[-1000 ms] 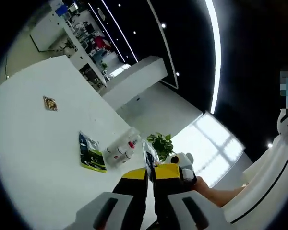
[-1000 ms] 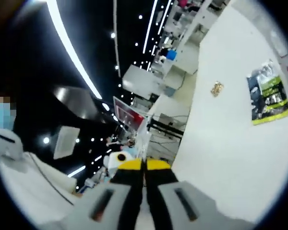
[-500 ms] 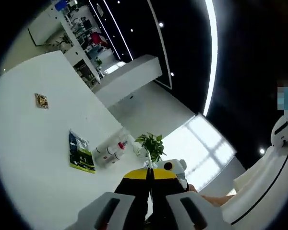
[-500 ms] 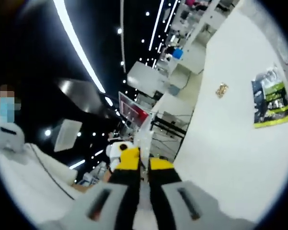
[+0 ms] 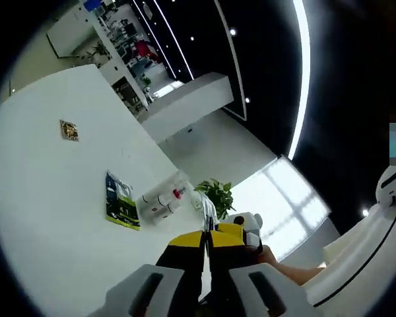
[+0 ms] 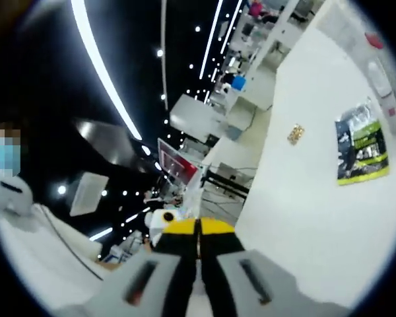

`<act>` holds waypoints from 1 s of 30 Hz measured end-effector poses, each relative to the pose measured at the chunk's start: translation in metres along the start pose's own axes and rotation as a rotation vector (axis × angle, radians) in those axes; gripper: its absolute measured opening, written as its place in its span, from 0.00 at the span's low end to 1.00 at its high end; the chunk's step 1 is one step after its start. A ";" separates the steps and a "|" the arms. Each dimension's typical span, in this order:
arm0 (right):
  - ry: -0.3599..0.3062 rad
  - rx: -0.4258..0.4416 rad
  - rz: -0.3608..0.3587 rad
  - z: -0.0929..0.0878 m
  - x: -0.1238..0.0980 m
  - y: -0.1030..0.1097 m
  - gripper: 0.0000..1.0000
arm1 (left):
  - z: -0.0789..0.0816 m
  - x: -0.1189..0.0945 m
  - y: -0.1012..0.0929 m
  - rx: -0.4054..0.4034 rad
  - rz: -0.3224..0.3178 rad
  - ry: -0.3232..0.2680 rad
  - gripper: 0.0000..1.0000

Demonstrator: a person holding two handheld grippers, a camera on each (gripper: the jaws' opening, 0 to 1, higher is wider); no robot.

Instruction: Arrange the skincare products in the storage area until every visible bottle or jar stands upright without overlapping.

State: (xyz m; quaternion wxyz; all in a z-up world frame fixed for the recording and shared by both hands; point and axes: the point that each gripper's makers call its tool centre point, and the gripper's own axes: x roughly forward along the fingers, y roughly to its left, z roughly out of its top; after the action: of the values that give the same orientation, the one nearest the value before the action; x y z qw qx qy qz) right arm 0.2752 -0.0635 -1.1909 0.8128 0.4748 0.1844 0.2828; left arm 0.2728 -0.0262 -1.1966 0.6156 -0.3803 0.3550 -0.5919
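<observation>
Both tongs, left [image 5: 206,232] and right [image 6: 198,224], are clenched empty, the white bottles [image 5: 160,202] lying on the tabletop [image 5: 46,191] well ahead of the left tongs.

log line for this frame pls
left gripper: shut, raised off table | right gripper: shut, raised | bottles: lying beside green packet on white table | untouched
</observation>
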 end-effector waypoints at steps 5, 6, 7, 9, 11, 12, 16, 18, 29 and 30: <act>-0.036 -0.089 -0.051 0.005 -0.001 -0.008 0.06 | 0.004 0.005 0.008 -0.043 0.014 -0.012 0.00; -0.047 -0.097 -0.063 0.007 -0.002 -0.010 0.12 | 0.006 0.005 0.012 -0.050 0.026 -0.014 0.00; -0.066 -0.101 -0.084 0.009 -0.005 -0.014 0.17 | 0.009 0.005 0.018 -0.054 0.043 -0.015 0.00; -0.065 -0.112 -0.101 0.009 -0.010 -0.016 0.17 | 0.015 0.006 0.030 -0.069 0.068 -0.024 0.00; -0.082 -0.142 -0.141 0.013 -0.019 -0.018 0.17 | 0.021 0.006 0.038 -0.094 0.091 -0.033 0.00; -0.101 -0.168 -0.159 0.016 -0.024 -0.019 0.18 | 0.026 0.008 0.042 -0.083 0.097 -0.035 0.00; -0.145 -0.193 -0.206 0.017 -0.039 -0.021 0.24 | 0.030 0.013 0.052 -0.073 0.114 -0.010 0.00; -0.160 -0.252 -0.290 0.007 -0.060 -0.030 0.27 | 0.038 0.026 0.073 -0.057 0.159 0.030 0.00; -0.265 -0.410 -0.596 0.018 -0.128 -0.046 0.44 | 0.057 0.057 0.145 -0.149 0.330 0.035 0.00; -0.269 -0.407 -0.604 0.018 -0.129 -0.047 0.45 | 0.059 0.059 0.149 -0.148 0.332 0.033 0.00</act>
State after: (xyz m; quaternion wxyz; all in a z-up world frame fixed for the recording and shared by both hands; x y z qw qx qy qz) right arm 0.1991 -0.1759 -1.2197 0.9540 0.2609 0.1478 -0.0031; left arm 0.3965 -0.0811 -1.3009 0.6694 -0.3509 0.4654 -0.4607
